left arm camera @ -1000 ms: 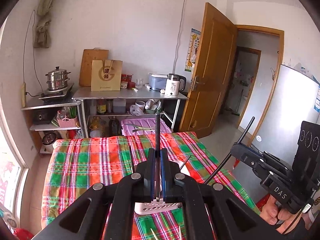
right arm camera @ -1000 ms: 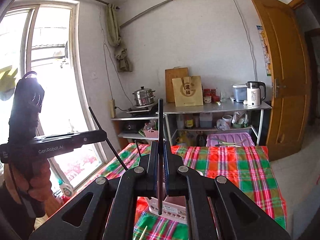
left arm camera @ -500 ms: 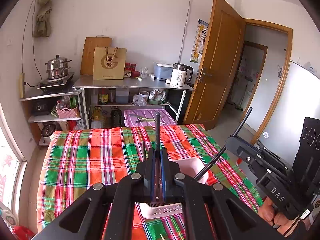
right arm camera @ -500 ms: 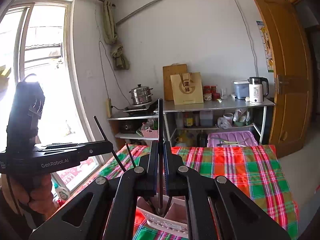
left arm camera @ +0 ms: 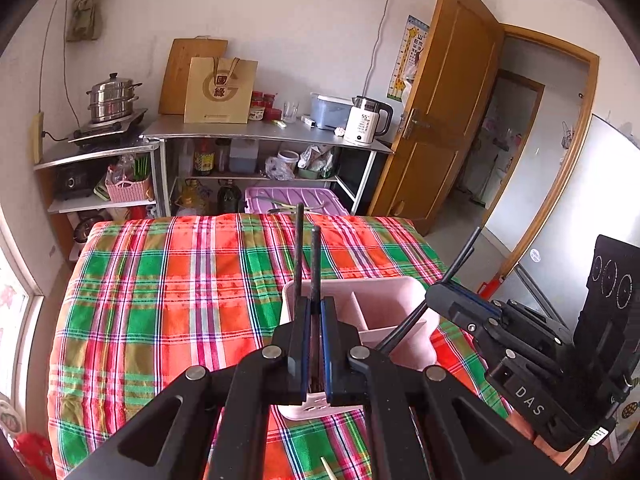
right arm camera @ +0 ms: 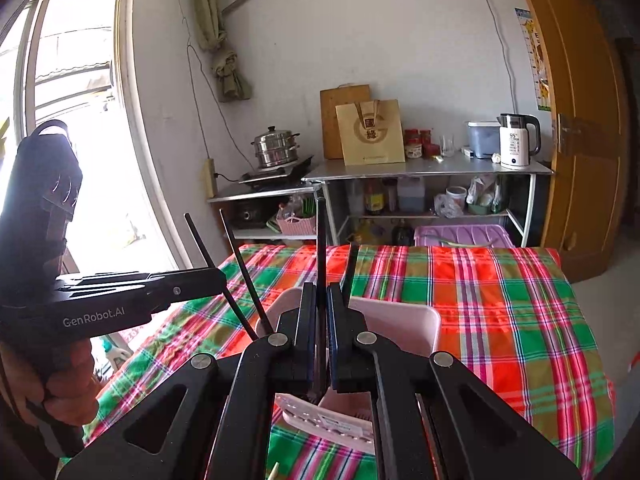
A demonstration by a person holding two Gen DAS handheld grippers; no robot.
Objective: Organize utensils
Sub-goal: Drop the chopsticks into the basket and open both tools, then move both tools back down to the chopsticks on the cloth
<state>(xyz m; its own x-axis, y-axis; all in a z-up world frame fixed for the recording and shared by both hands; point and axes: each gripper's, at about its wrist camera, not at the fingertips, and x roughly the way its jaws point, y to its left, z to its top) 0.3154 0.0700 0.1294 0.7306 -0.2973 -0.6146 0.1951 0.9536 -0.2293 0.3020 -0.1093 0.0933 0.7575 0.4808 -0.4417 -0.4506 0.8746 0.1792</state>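
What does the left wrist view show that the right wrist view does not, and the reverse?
Only the left wrist view shows the open doorway behind the wooden door. Only the right wrist view shows the bright window and the green curtain. Both show the pink plastic utensil holder on the plaid tablecloth, and each tool shut on a black chopstick.

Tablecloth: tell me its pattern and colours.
The tablecloth is a plaid of red-orange and green with white, pink and dark stripes; the left wrist view shows it best.
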